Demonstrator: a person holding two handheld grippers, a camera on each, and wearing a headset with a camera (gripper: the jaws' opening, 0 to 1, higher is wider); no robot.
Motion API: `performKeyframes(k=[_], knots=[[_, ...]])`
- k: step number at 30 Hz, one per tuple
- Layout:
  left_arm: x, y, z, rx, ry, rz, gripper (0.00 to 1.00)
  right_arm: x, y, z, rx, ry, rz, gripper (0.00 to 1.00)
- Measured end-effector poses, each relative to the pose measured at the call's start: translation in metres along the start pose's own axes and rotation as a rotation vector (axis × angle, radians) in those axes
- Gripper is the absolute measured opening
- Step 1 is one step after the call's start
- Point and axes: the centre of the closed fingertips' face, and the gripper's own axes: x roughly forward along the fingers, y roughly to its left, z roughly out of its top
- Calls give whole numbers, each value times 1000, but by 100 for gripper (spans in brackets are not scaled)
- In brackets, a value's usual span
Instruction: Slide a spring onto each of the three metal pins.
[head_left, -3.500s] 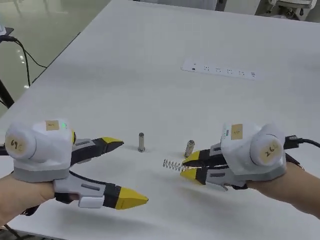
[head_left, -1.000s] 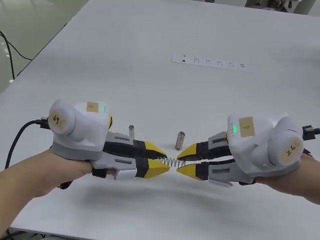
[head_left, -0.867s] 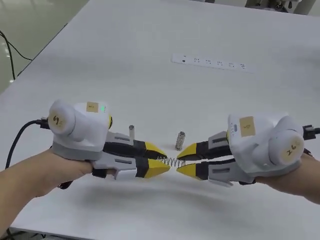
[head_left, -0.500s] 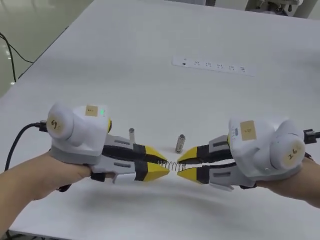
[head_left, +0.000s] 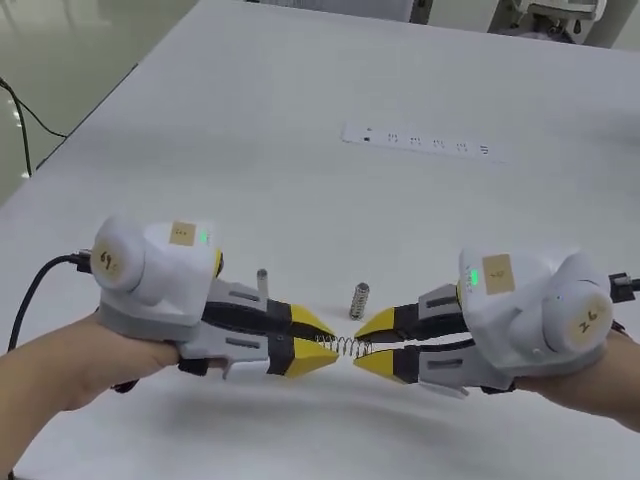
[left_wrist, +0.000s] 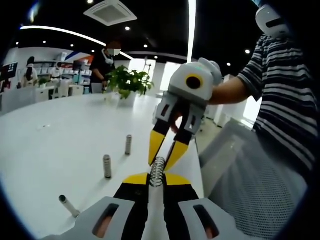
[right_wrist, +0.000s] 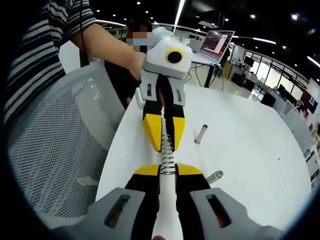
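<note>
The left gripper (head_left: 322, 343) and right gripper (head_left: 368, 343) meet tip to tip above the table (head_left: 300, 150), fingers of each clamped on one spring (head_left: 345, 346).

A power strip (head_left: 414, 143) lies on the white table (head_left: 250, 120).

In your head view, a white table (head_left: 250, 120) carries a power strip (head_left: 415, 141) at upper centre; glossy pale floor (head_left: 60, 40) shows upper left.
</note>
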Motion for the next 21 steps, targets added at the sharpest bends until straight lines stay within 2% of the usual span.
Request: performKeyframes(k=[12,21], knots=[[-1,-6,0,-8,3,-21,2,0,3,0,29,-7,6,9],[-1,-11,-6,-9,25,-43,2,-2,9,-9,56,4,9,9]])
